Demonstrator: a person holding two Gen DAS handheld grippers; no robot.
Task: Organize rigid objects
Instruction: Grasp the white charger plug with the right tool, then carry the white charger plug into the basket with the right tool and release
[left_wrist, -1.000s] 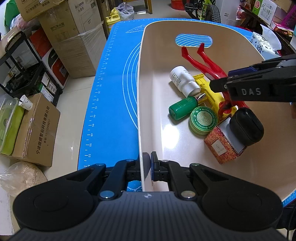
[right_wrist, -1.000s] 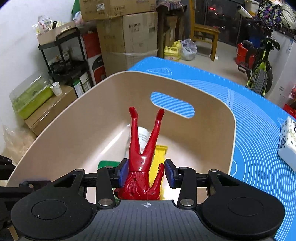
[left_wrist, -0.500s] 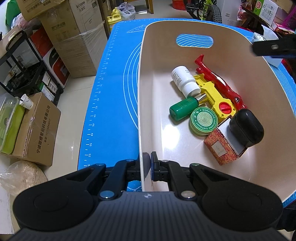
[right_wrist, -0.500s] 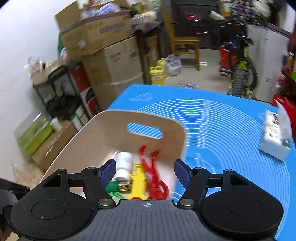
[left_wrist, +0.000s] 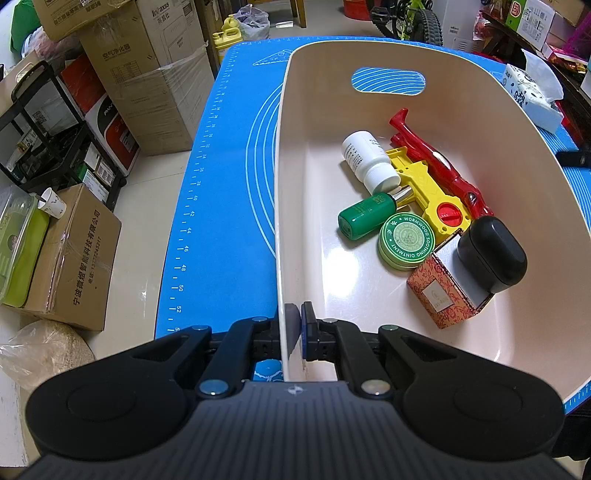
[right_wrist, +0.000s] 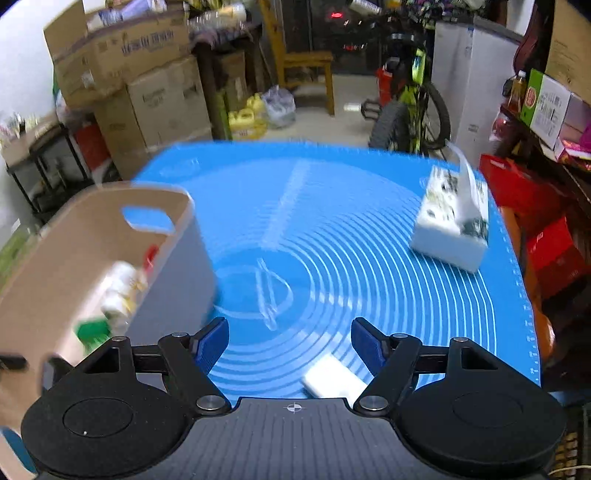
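My left gripper (left_wrist: 297, 325) is shut on the near wall of a beige bin (left_wrist: 280, 184) on the blue mat. In the bin lie a red figure (left_wrist: 436, 162), a white bottle (left_wrist: 365, 158), a yellow toy gun (left_wrist: 424, 188), a green bottle (left_wrist: 365, 216), a green tin (left_wrist: 406, 238), a patterned box (left_wrist: 443, 295) and a black case (left_wrist: 491, 254). My right gripper (right_wrist: 290, 343) hangs over the mat to the right of the bin (right_wrist: 92, 229). Its jaws are opening, with nothing between them. A flat white object (right_wrist: 332, 380) lies on the mat just below it.
A tissue pack (right_wrist: 450, 221) sits at the mat's far right. Cardboard boxes (left_wrist: 147, 74) and a black rack (left_wrist: 44, 140) stand on the floor to the left. A bicycle (right_wrist: 410, 110) and a wooden chair (right_wrist: 299, 62) stand beyond the table.
My right gripper let go of the red figure, which now lies in the bin. The gripper then opened wide and swung out to the right over the mat. My left gripper kept still.
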